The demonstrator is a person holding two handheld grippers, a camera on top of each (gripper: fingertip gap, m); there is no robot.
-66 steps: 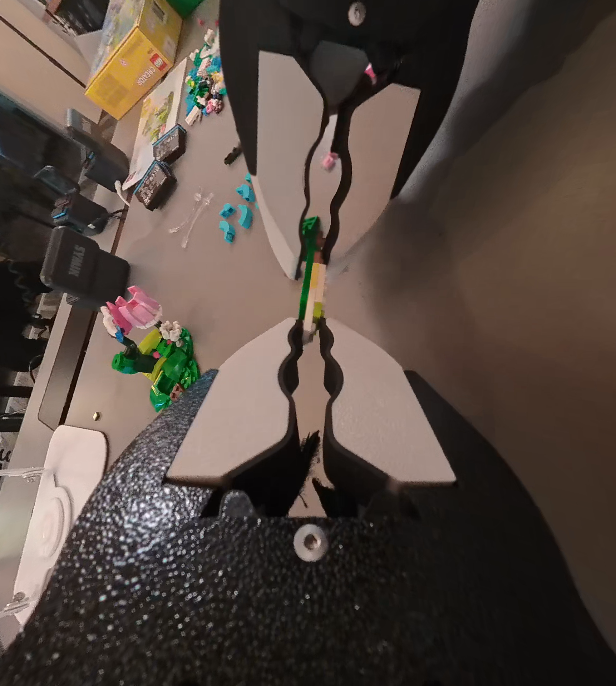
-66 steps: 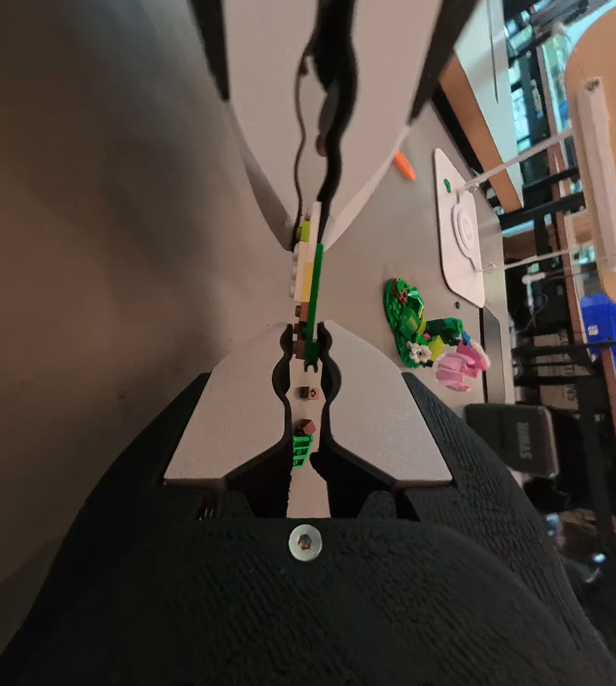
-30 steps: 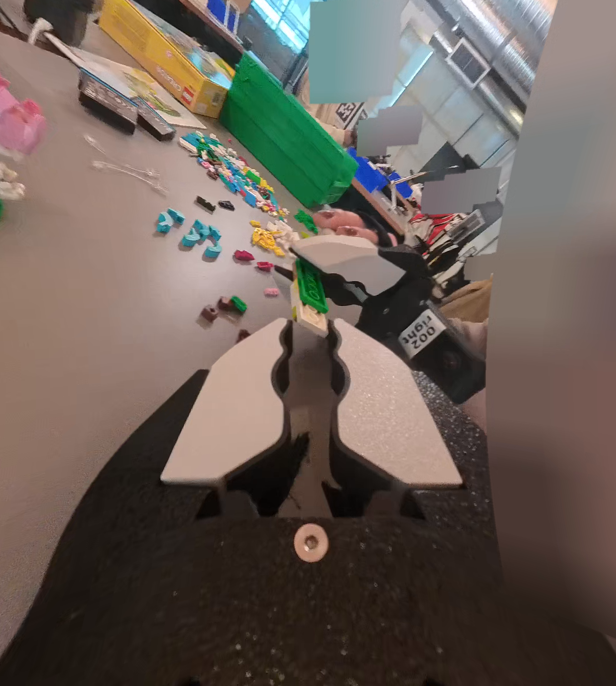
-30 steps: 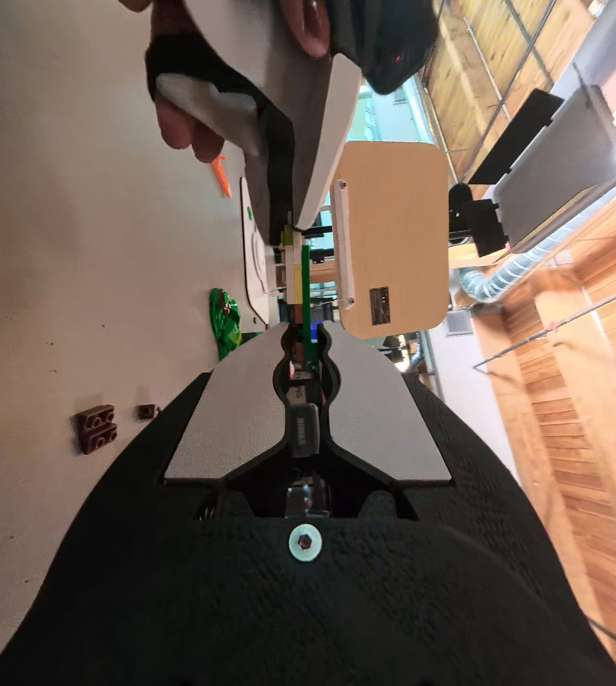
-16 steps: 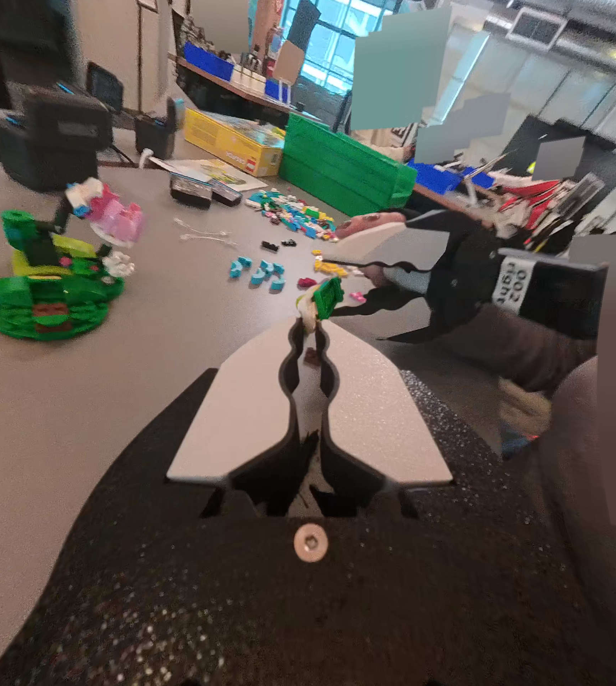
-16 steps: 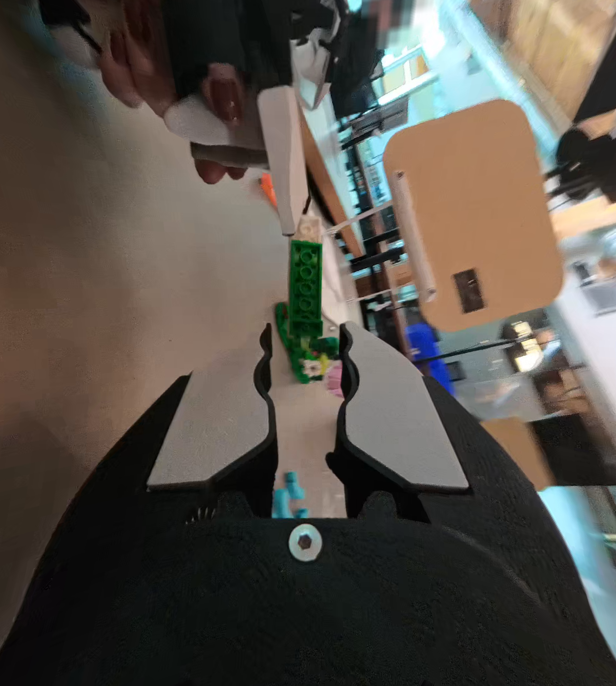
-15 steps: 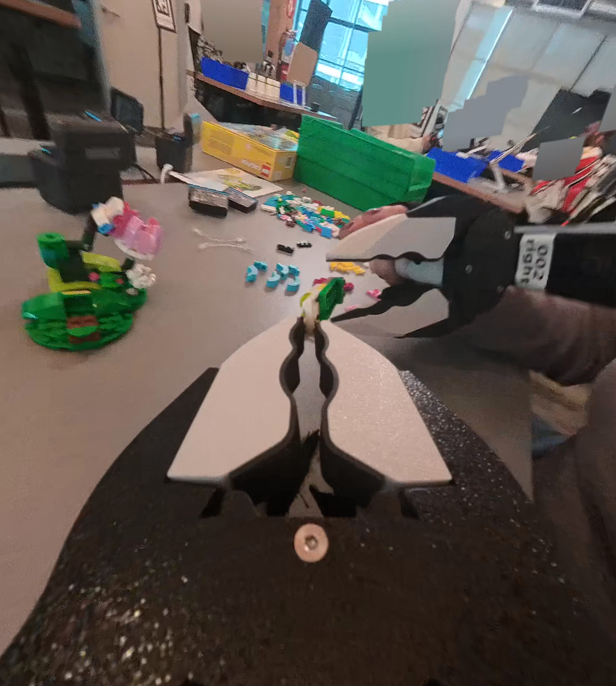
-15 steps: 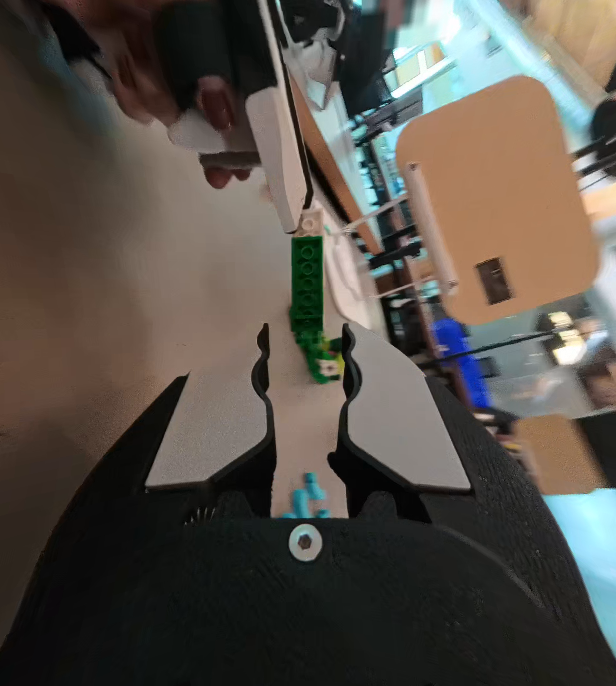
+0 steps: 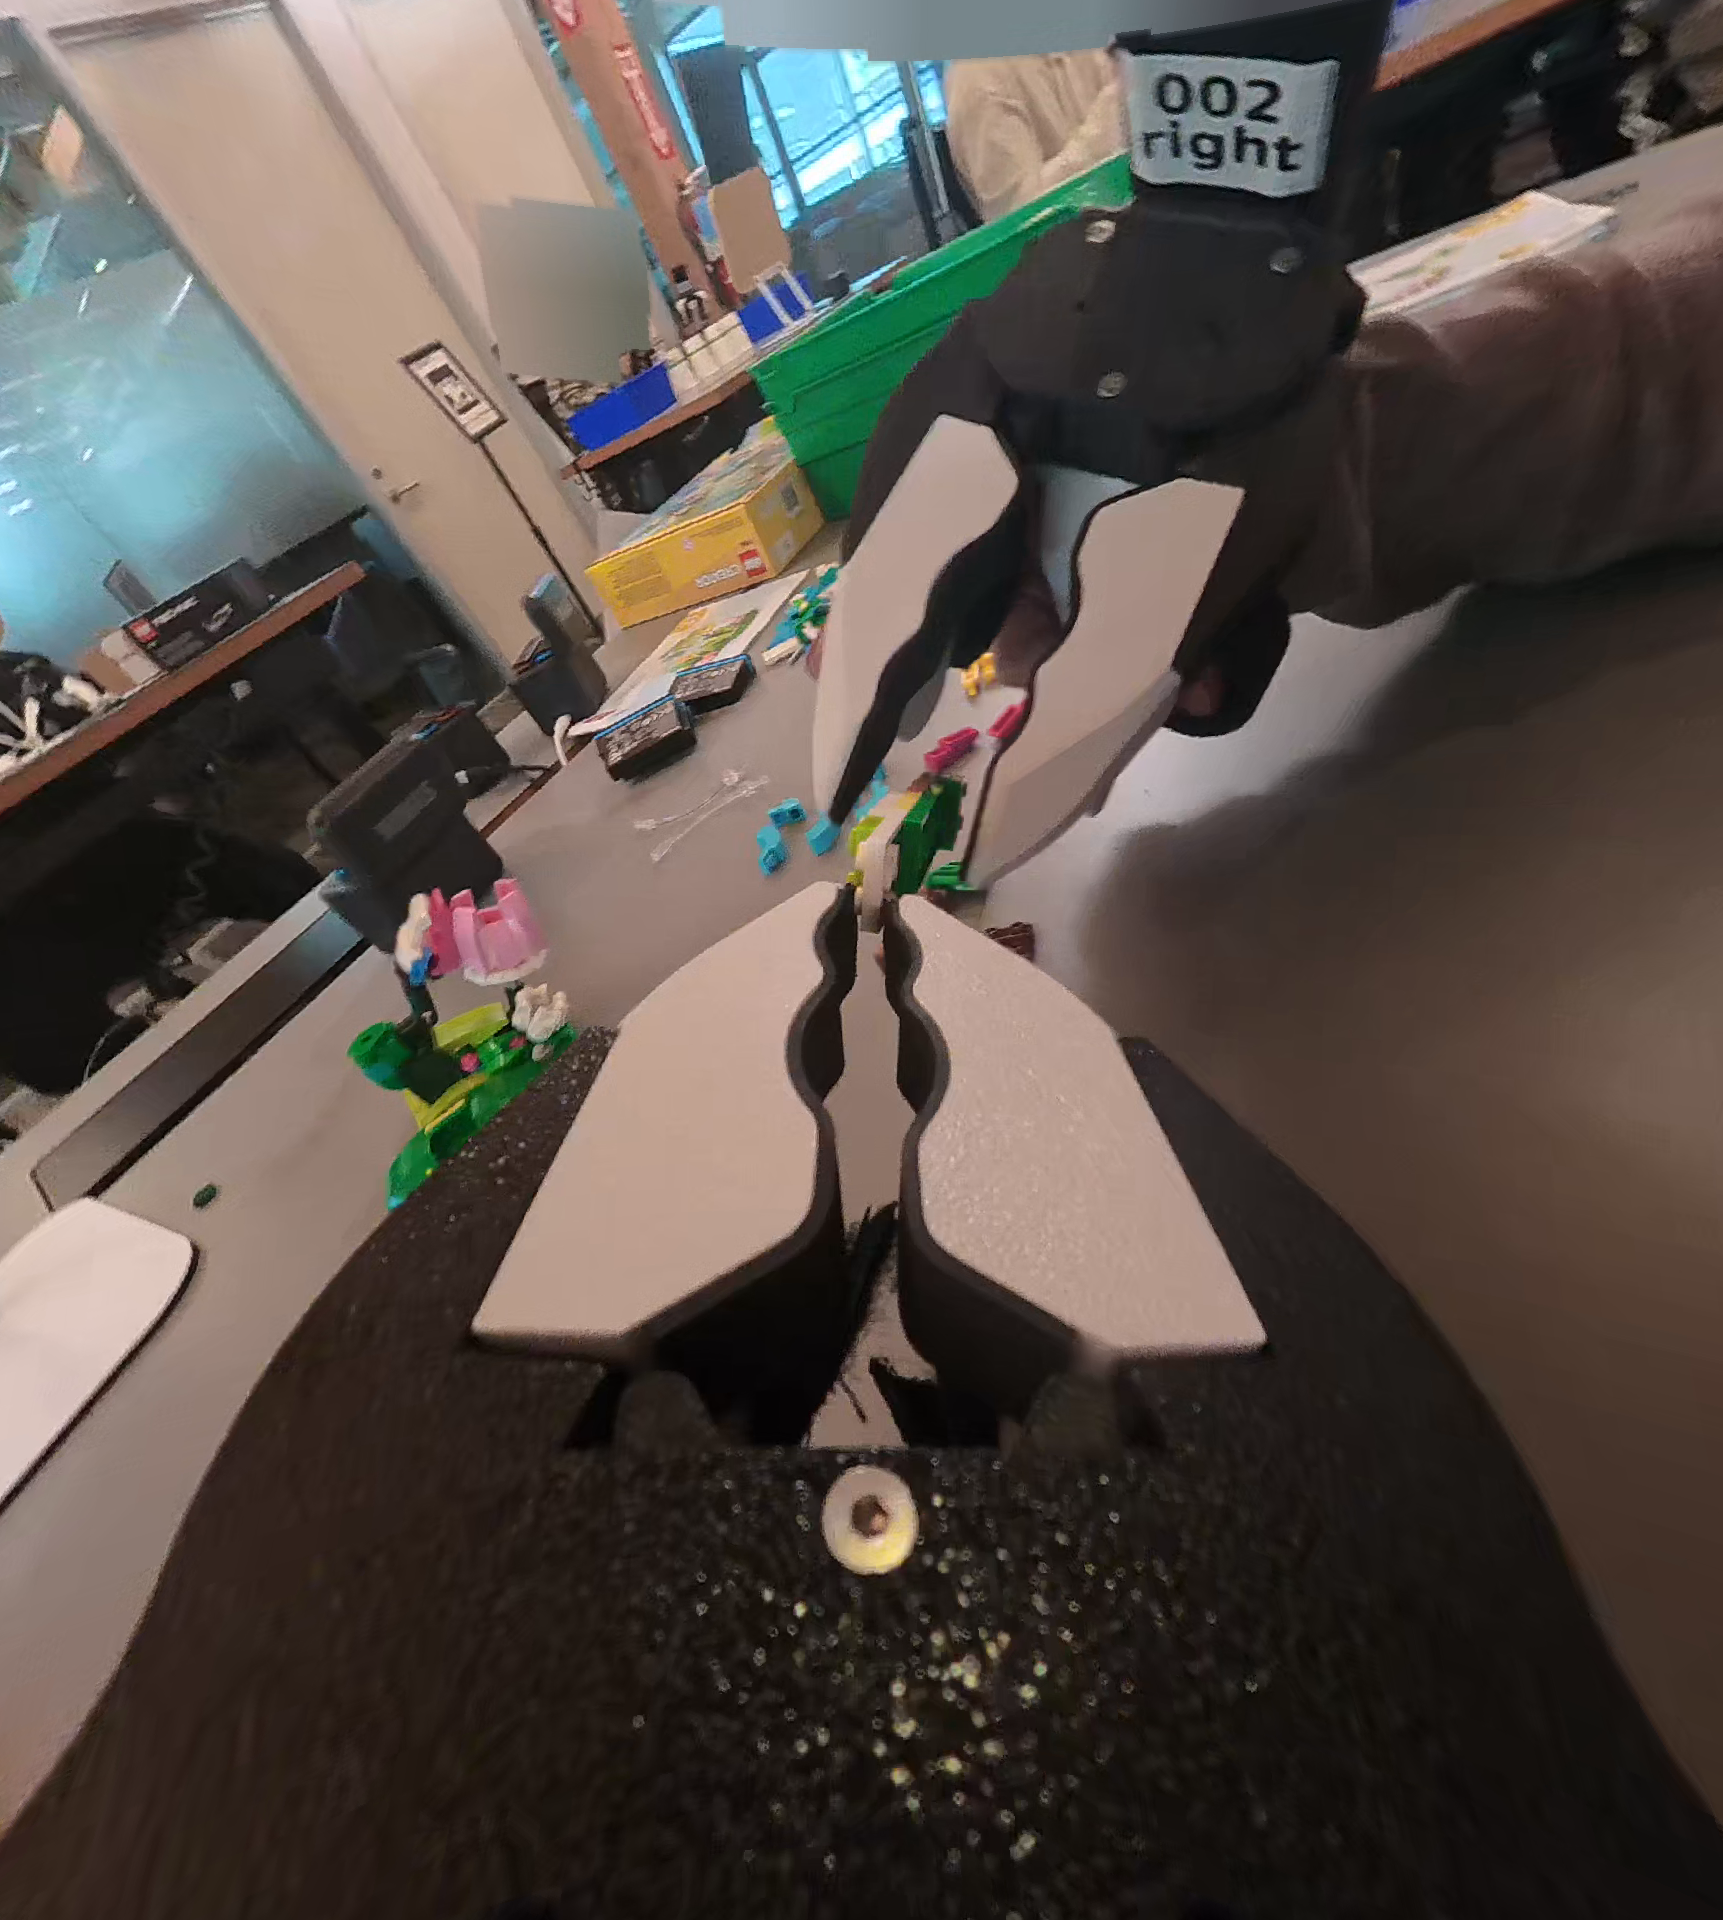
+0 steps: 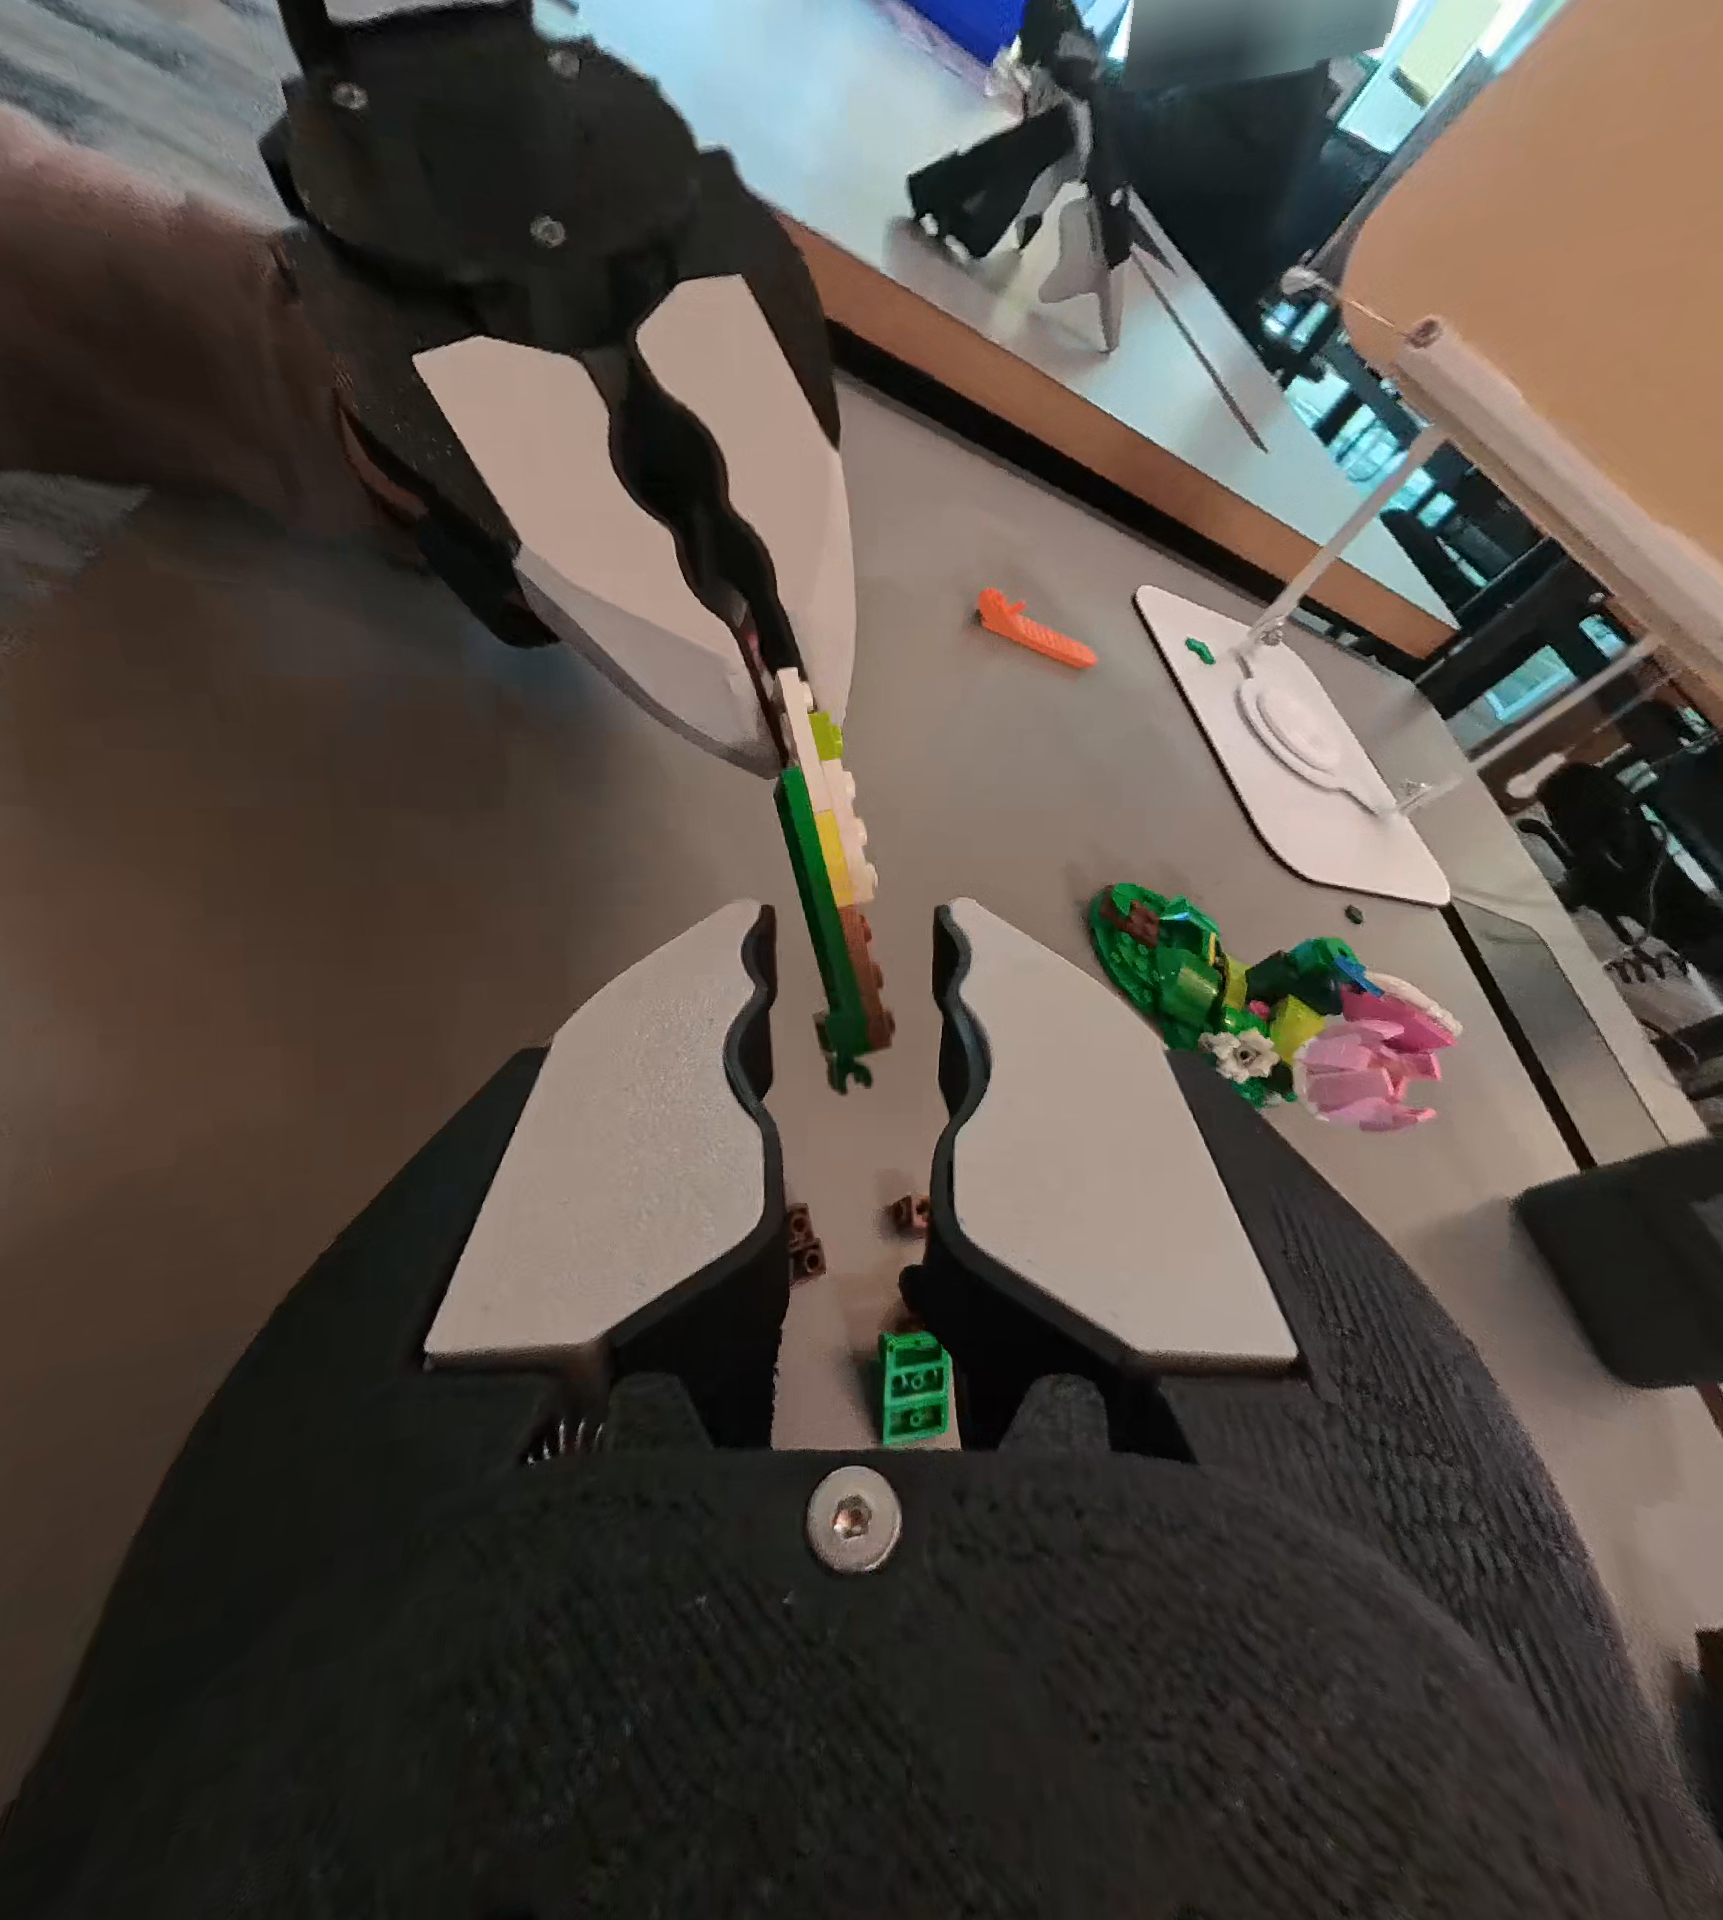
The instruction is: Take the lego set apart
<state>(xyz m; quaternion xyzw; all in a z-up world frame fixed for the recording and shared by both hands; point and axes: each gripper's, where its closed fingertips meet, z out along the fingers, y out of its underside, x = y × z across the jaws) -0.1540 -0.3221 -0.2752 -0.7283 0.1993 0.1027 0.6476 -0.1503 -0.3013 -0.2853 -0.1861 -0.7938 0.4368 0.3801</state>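
On the grey counter [image 10: 992,790], the left hand-held gripper [image 10: 784,717] was clenched on the white end of a thin lego strip [image 10: 831,883] stacked on a green plate, holding it in the air. The right hand-held gripper [image 10: 852,925] stood released, jaws parted either side of the strip's brown lower end without touching. To do this well, it probably should close squarely on the brown bricks alone, then peel sideways against the left's firm grip. Farther right, the pink-flowered lego model [image 10: 1262,1008] lay on the counter, not yet dismantled.
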